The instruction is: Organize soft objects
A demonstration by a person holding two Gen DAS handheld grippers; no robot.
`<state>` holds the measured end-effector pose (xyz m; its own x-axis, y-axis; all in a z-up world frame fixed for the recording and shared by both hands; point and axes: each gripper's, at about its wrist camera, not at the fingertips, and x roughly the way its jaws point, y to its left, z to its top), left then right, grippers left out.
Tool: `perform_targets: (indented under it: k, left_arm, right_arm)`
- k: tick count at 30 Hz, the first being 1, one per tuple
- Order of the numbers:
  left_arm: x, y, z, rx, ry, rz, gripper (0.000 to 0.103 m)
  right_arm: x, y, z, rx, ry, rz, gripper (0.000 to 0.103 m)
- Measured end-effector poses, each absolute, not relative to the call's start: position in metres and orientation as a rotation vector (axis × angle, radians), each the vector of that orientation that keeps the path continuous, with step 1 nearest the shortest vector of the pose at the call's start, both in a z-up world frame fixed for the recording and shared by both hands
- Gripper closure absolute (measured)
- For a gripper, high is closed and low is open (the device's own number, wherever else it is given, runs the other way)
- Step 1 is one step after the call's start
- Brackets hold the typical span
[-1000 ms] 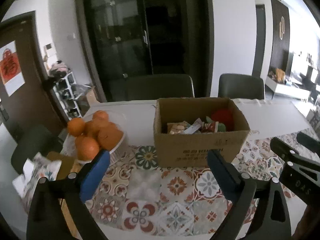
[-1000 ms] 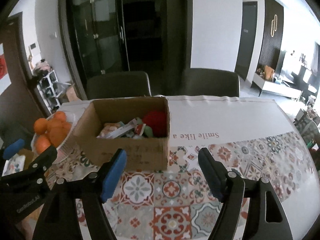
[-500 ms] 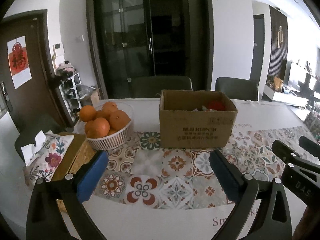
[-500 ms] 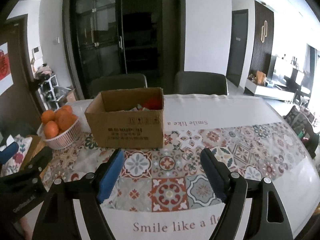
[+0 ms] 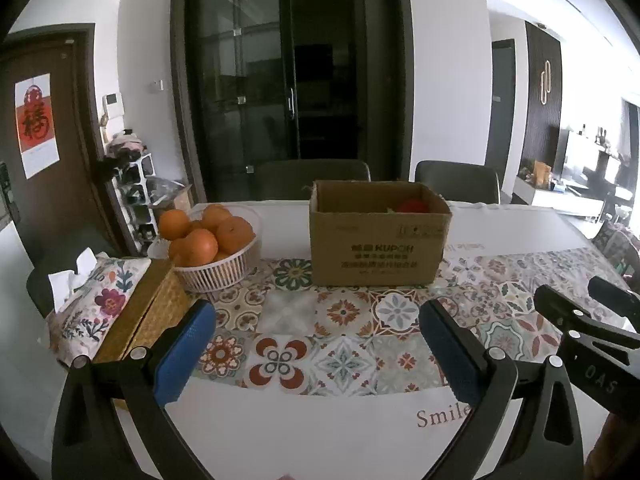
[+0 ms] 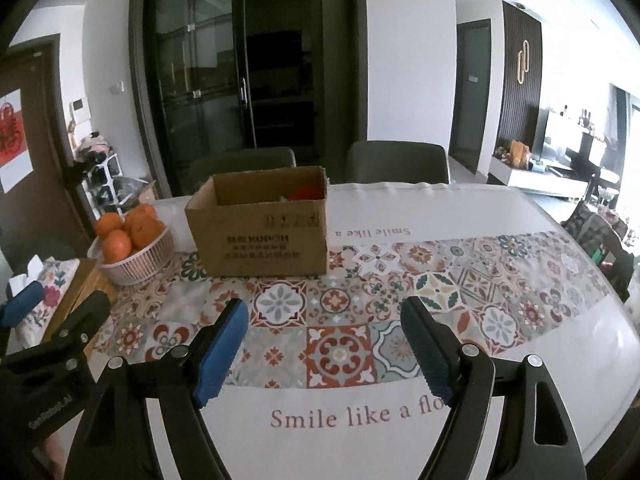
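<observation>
On the table (image 6: 520,216), over a tiled cloth (image 6: 340,300), both grippers hang side by side with nothing between their blue pads. The left gripper (image 5: 316,334) has its jaws wide apart and holds nothing. The right gripper (image 6: 324,338) also has its jaws wide apart, and they hold nothing; they have just been opening a little more. Each gripper is seen from the side in the other's view.

A cardboard box (image 5: 378,240) stands upright on the cloth, well apart from both grippers, near the far side of the table. Its top is open. Inside, a red soft thing (image 5: 414,205) shows just over the rim; what else lies in the box I cannot tell.

Just left of the box stands a white basket (image 5: 222,266) of oranges (image 5: 200,242). Nearer, at the left edge, lies a floral tissue pouch (image 5: 98,298) beside a woven box (image 5: 150,320). Two dark chairs (image 6: 396,160) stand behind the table.
</observation>
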<state>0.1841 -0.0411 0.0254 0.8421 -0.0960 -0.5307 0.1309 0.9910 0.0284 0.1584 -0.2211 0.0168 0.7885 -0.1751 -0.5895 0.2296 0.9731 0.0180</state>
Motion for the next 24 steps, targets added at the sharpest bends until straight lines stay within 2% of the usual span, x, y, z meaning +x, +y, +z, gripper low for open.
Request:
perform_targets:
  k: [24]
  left_arm:
    - [0.165,-0.037,0.024,0.038,0.544,-0.122,0.0]
  right_arm:
    - [0.137,-0.218,0.019,0.076,0.605,-0.226,0.024]
